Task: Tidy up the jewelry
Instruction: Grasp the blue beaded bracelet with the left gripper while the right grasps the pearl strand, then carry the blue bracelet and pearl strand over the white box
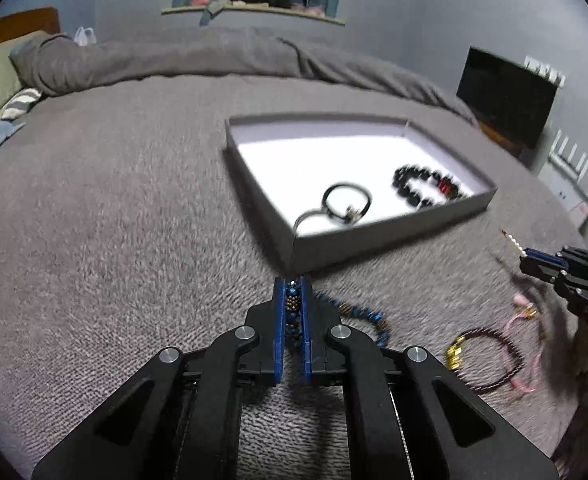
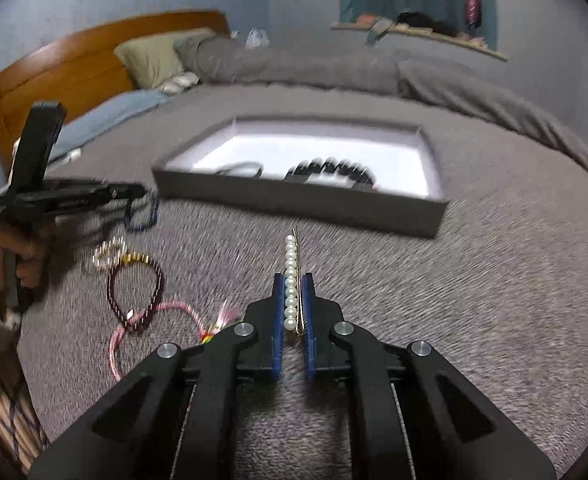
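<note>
- while my left gripper (image 1: 292, 286) is pinched nearly closed on the blue and gold beaded bracelet (image 1: 358, 314), most of that strand trails loose on the grey blanket (image 1: 113, 240) to the right of my fingers; as i judge it, the dangling part could snag the near wall of the box (image 1: 374, 240) and pull free.
- my right gripper (image 2: 294, 280) is closed on the pearl hair clip (image 2: 291, 276), held by its lower half, with the tip sticking out toward the box (image 2: 294, 198); such a thin, smooth piece could twist or slip if i swing fast, and both views are smeared with motion.
- the box sits centre frame in both views, already holding a black beaded bracelet (image 1: 426, 186) at its right end and two rings (image 1: 340, 206) near the front corner; i risk dropping onto them and tangling.
- lower right of the left view, a dark red bracelet (image 1: 490, 360) and a pink cord (image 1: 528, 354) lie on the blanket, not yet collected.
- both grippers aim at one box, so they may collide.
</note>
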